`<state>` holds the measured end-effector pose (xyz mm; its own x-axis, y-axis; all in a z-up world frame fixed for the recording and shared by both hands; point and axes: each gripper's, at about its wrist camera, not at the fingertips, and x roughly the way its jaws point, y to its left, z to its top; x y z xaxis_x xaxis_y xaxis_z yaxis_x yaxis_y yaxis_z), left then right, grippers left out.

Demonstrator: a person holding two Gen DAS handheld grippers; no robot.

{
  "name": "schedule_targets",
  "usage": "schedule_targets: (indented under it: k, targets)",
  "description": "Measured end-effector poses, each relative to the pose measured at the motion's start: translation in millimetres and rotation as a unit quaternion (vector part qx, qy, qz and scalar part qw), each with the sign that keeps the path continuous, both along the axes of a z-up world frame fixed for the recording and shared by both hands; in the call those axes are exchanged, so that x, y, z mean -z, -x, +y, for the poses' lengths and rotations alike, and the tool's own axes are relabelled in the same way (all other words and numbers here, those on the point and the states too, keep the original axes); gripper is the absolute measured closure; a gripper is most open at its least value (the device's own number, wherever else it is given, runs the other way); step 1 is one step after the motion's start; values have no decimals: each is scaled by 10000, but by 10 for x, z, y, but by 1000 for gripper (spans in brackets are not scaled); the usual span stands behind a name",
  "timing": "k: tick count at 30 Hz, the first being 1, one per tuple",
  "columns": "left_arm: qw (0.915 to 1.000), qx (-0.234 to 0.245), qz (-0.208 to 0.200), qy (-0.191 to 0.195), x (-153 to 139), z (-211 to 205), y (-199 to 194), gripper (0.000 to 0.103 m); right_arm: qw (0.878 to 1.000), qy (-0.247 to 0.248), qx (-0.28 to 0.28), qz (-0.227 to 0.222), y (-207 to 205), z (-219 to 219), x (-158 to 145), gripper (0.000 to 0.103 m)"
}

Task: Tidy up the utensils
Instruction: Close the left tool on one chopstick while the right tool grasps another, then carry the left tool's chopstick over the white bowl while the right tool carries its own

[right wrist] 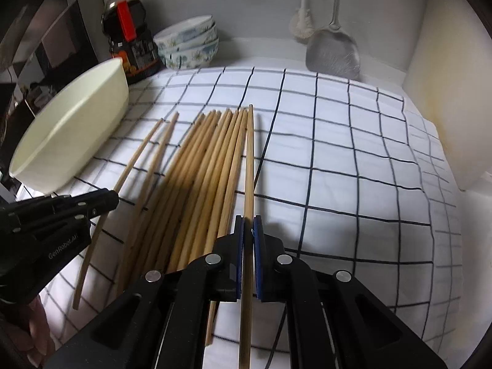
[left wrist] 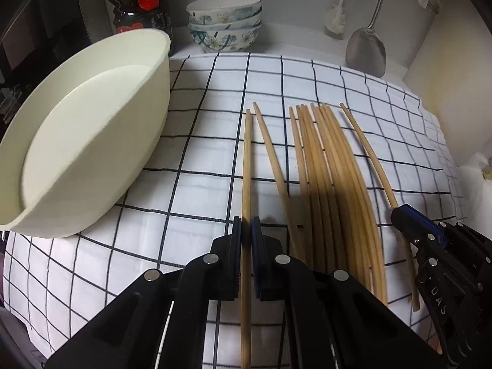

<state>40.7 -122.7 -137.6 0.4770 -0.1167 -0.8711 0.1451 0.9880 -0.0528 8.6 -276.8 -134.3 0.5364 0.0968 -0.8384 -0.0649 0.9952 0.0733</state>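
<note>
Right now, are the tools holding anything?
Yes. Left tool pinches the leftmost chopstick partway along; right tool pinches the rightmost chopstick likewise.

A white cloth with a dark grid (left wrist: 338, 86) is covering the counter. Far left, a dark sauce bottle with a red handle (right wrist: 129, 40) is standing beside stacked floral bowls (left wrist: 224, 24). A steel spatula (right wrist: 333, 50) and a white brush (left wrist: 335, 18) are hanging on the far wall.

White letters "GenRobot.AI" are showing on the side of the black left gripper (right wrist: 113, 200) at nine o'clock in the right wrist view, "DAS" is standing on the right gripper (left wrist: 396, 215) at four o'clock in the left wrist view, and the print on the dark bottle (right wrist: 129, 40) is staying unreadable.
</note>
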Motion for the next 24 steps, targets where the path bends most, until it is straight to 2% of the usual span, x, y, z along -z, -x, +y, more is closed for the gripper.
schedule_targets:
  k: [4, 7, 12, 17, 24]
  targets:
    - [9999, 42, -11, 144, -234, 24, 90, 96, 9997, -192, 10, -135, 63, -26, -194, 97]
    - [9998, 46, -187, 104, -463, 60, 164, 96, 9994, -253, -51, -249, 70, -12, -341, 97]
    - [9989, -128, -369, 245, -870, 288, 182, 96, 9979, -400, -296, -424, 26, 156, -686, 97]
    - [9968, -385, -654, 263, -1222, 794, 90, 96, 9957, -470, -545, -588, -127, 523, -972, 97]
    - [9954, -575, -754, 114, -1337, 1679, -311, 96, 9928, -662, -732, -672, -552, 1364, -1127, 97]
